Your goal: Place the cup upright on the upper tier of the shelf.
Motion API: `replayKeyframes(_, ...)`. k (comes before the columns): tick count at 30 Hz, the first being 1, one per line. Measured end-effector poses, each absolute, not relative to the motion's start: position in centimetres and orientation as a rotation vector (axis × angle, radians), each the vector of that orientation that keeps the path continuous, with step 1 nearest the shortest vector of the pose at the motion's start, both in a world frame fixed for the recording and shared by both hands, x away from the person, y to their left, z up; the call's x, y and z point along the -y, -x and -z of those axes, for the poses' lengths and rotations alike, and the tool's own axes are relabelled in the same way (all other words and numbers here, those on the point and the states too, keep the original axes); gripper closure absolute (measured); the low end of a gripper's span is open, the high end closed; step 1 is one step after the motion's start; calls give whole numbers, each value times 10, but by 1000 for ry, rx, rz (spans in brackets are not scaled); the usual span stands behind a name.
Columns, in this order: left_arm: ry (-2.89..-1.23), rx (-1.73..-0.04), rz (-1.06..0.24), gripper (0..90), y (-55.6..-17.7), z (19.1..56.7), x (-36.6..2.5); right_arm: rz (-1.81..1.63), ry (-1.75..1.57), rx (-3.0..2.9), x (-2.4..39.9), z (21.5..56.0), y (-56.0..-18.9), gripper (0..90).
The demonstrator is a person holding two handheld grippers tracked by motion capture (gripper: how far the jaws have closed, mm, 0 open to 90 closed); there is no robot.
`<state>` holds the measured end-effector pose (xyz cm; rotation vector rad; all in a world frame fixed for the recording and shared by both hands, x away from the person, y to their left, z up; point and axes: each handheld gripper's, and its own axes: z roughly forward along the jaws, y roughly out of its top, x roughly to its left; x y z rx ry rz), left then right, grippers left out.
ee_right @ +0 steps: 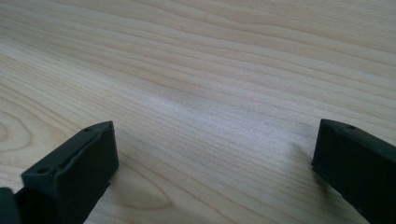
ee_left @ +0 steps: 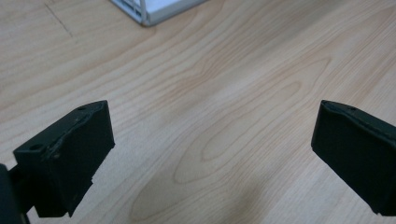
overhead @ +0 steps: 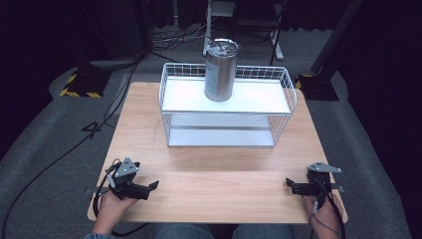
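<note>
At the near edge of the pale wooden worktop (overhead: pixel 219 174), I hold 2 black two-jaw grippers low over the bare boards. My left gripper (overhead: pixel 149 187) sits at the near left corner, its jaws pointing inward toward the middle; my right gripper (overhead: pixel 293 185) sits at the near right corner, facing back at it, the 2 well apart. Both sets of jaws are spread wide and released, grasping nothing: in the left gripper view (ee_left: pixel 210 154) and in the right gripper view (ee_right: pixel 212 163) only wood grain lies between them.

Farther back stands the white 2-tier wire rack (overhead: pixel 286 82), set across the far half of the worktop. The brushed-steel cylindrical tumbler with a clear lid (overhead: pixel 220 72) stands upright on the rack's upper shelf, left of its middle, well apart from both grippers. A near corner of the rack (ee_left: pixel 154 11) shows at the top of the left gripper view. Black cables (overhead: pixel 50 164) trail over the grey carpeted floor (overhead: pixel 40 129) at left.
</note>
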<state>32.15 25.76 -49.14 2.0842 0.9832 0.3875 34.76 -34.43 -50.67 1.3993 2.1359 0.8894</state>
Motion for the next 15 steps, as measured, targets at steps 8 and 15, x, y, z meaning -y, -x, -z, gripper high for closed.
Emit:
replayKeyframes(8, -2194, -1032, -361, 0, -326, 501, -249, -889, -1398, -2136, 344, 507, -348, 3)
replayKeyframes(15, -2218, -1041, -376, 0, -328, 507, -246, -889, -1398, -2138, 344, 507, -348, 3)
